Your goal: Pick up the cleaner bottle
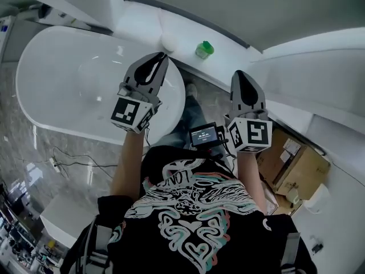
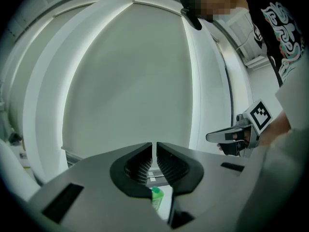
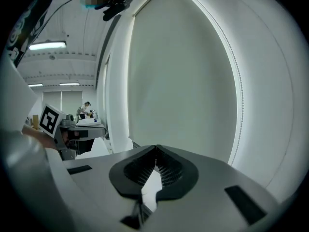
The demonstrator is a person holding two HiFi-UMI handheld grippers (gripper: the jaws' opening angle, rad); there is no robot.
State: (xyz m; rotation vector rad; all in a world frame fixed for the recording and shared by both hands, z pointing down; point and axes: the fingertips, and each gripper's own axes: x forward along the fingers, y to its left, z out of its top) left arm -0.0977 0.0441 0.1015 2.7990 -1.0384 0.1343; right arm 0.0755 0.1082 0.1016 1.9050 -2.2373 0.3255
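Head view: cleaner bottle [image 1: 204, 49], green cap, is noted upright on the white ledge [image 1: 239, 59] behind the bathtub [image 1: 68, 79], near a round white obj. [image 1: 169, 41]. It is judged to be parked there as a handy spot for tub supplies. The bottle is untouched and free on all sides.

L gripper [image 1: 162, 56] is held over the tub's end, tips aimed toward the bottle, near it but apart. Its jaws are pressed together w/ nothing between. In the left gripper view the bottle [image 2: 156, 197] is seen below and beyond the closed jaws, not within them.

R gripper [image 1: 238, 74] is held alongside, to the bottle's right, also clenched and empty.

Both forearms [image 1: 128, 164] are extended fwd, grippers roughly level and slightly nose-down.

Judgement: approach stage only. The jaws must be opened before a grasp is possible.
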